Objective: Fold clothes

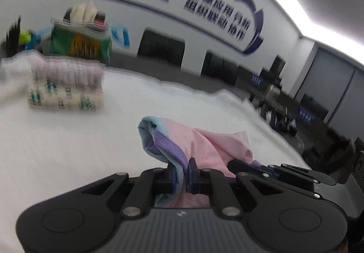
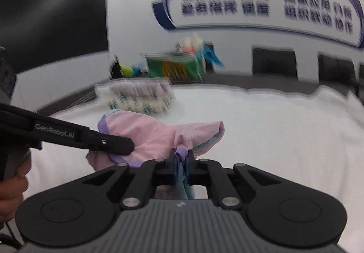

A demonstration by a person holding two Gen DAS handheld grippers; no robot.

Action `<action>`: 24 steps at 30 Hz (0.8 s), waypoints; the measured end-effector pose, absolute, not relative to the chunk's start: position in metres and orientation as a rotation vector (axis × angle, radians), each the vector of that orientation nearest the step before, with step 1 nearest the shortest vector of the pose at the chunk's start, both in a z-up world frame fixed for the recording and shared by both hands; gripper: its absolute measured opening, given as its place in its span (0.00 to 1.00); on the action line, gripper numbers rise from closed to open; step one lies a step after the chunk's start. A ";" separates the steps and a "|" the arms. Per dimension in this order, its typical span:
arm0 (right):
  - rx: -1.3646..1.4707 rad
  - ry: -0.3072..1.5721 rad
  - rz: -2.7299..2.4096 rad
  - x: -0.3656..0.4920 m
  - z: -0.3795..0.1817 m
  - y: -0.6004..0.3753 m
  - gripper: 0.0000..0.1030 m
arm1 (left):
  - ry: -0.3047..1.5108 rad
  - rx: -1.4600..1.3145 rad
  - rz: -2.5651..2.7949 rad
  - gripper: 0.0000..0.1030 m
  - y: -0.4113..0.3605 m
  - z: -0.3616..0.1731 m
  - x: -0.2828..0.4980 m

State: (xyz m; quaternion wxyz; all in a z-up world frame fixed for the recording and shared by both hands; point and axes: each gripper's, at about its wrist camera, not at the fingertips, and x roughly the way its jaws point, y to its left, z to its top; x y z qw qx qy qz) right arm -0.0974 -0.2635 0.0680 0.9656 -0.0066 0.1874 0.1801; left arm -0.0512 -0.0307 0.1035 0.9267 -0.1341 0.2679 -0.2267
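Sitting beyond pink garment (image 1: 204,146), folded stack (image 1: 66,84), green bag (image 1: 79,41)

The garment (image 1: 204,143) is thin pink cloth, pierced all over with tiny holes like sports mesh, with lilac and pale blue panels. The left gripper (image 1: 183,176) and right gripper (image 2: 183,168) look like matt black plastic (their pivot pins are bright metal), each with a ribbed grey body. The white table cover (image 1: 68,150) reads as soft, slightly nubby fabric. Far left, the folded stack (image 1: 66,84) seems plush, towel-like cloth. The far wall (image 2: 141,32) is smooth.
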 end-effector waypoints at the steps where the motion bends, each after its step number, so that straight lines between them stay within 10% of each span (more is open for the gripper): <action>1: -0.021 0.357 0.379 -0.089 0.079 -0.257 0.06 | 0.535 -0.274 -0.471 0.08 -0.020 0.116 -0.043; 12: -0.045 0.312 0.503 0.098 0.164 -0.156 0.06 | 0.562 -0.326 -0.298 0.08 0.092 0.188 0.122; 24: -0.089 0.491 0.486 0.241 0.113 -0.083 0.06 | 0.698 -0.348 -0.240 0.10 0.138 0.109 0.242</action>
